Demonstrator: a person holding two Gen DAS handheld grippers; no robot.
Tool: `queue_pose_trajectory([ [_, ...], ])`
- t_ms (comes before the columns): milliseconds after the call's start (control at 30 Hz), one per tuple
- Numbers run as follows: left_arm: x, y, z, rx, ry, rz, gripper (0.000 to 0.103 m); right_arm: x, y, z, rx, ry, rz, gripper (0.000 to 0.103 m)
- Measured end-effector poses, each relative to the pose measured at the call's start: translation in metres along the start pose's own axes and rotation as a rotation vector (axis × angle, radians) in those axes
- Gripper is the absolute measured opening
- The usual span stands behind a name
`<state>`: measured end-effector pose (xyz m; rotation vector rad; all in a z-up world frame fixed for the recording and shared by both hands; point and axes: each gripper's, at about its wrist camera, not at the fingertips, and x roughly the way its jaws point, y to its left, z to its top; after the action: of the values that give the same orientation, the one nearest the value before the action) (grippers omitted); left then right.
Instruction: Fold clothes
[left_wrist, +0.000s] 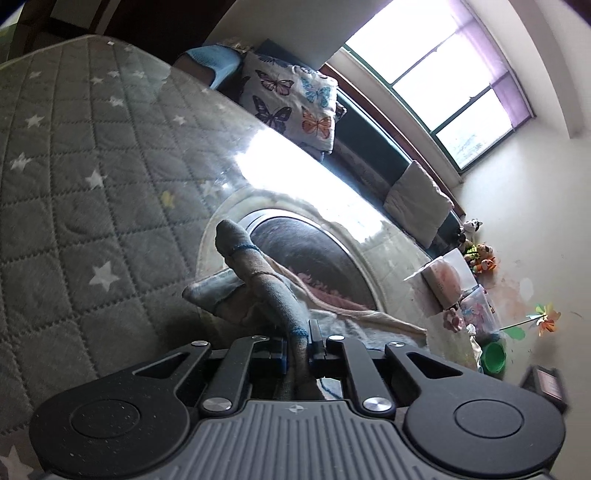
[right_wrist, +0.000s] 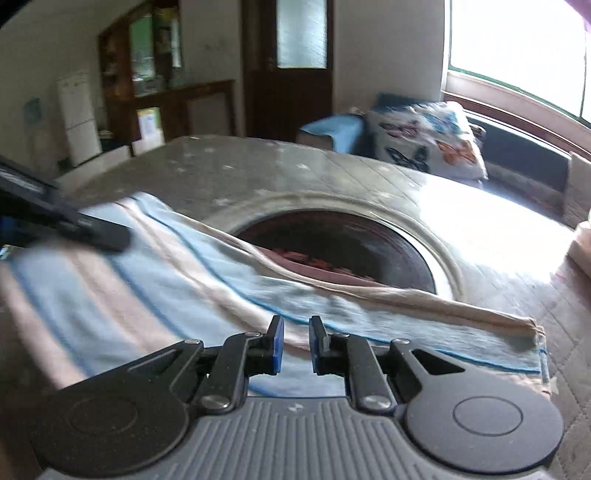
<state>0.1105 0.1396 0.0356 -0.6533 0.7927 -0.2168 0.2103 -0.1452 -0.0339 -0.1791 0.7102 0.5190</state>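
A towel-like cloth (right_wrist: 166, 280) with pale blue and beige stripes lies spread over the quilted mat (right_wrist: 258, 177), its folded edge running to the right. My left gripper (left_wrist: 298, 339) is shut on a bunched edge of this cloth (left_wrist: 258, 273), which rises as a thick roll from between the jaws. In the right wrist view a black finger (right_wrist: 103, 232) of that gripper presses the cloth's far left part. My right gripper (right_wrist: 296, 343) hovers open just over the cloth's near edge, its blue pads a small gap apart with nothing between them.
The grey star-print quilted mat (left_wrist: 74, 184) has a dark round patch (left_wrist: 314, 258) ringed in pale trim. A butterfly pillow (left_wrist: 291, 99) and a grey cushion (left_wrist: 417, 203) line the window side. Soft toys (left_wrist: 476, 251) and a green cup (left_wrist: 493, 356) sit by the wall.
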Motion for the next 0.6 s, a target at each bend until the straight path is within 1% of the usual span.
queue_pose_trajectory([
  [133,0.002,-0.012,0.005,0.009,0.000,0.002,0.010,0.023,-0.006,-0.007,0.003,0.034,-0.028,0.013],
  [233,0.002,-0.026,0.008,0.023,0.000,0.005,0.010,0.025,-0.008,-0.010,0.008,0.030,-0.029,0.013],
  [367,0.003,-0.055,0.012,0.070,-0.004,0.000,0.010,0.023,-0.006,-0.015,-0.014,0.025,-0.020,0.014],
  [500,0.012,-0.094,0.013,0.126,0.007,0.010,0.010,0.007,-0.008,-0.022,-0.011,0.006,-0.013,0.016],
  [600,0.025,-0.123,0.008,0.174,0.024,0.033,0.010,-0.016,-0.016,-0.027,0.002,-0.010,-0.005,0.017],
])
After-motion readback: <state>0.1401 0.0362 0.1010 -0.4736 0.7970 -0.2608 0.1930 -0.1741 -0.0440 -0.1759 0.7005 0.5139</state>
